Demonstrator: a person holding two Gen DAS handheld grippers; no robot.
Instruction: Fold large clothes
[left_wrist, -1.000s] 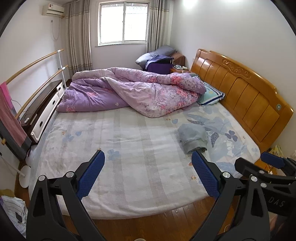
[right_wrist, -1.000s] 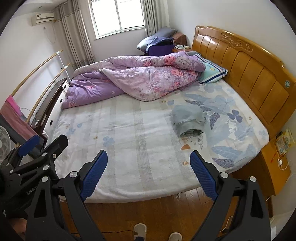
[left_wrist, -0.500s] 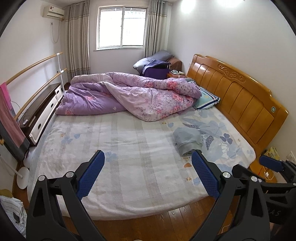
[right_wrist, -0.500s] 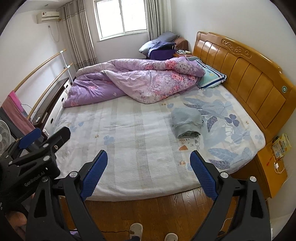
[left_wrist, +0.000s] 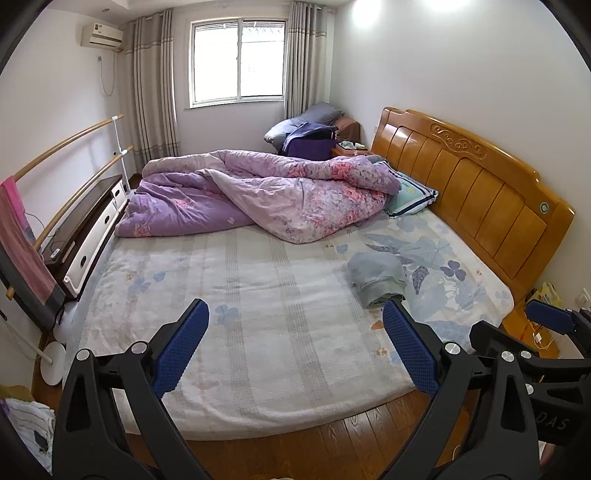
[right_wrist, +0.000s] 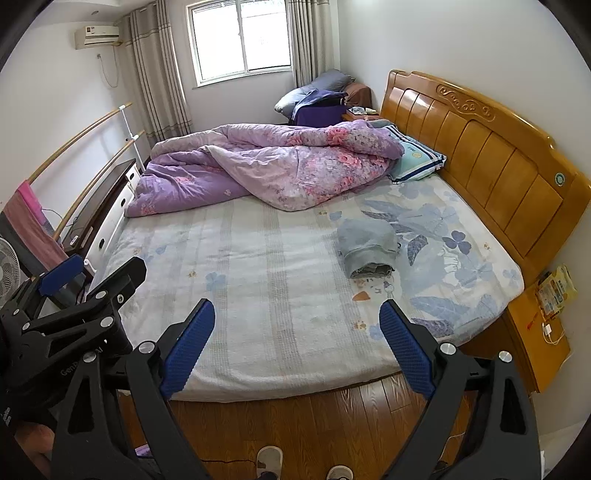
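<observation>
A wooden headboard (right_wrist: 491, 147) backs the bed's floral sheet (right_wrist: 258, 266). Against it lies a striped pillow (right_wrist: 417, 158), partly under a rumpled purple quilt (right_wrist: 266, 166). Opposite the headboard, a pink towel (left_wrist: 22, 243) hangs over wooden rails (left_wrist: 70, 140).

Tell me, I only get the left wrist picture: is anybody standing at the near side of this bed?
Observer: Yes. The right wrist view shows two light shoes on the wooden floor, toes towards the bed.
Operator: Anything next to the pink towel?
Observer: A white fan; its round grille shows at the far left edge.
Operator: And the folded grey garment?
Observer: From the right wrist, the folded grey garment shows its whole near end, with darker layers inside.
</observation>
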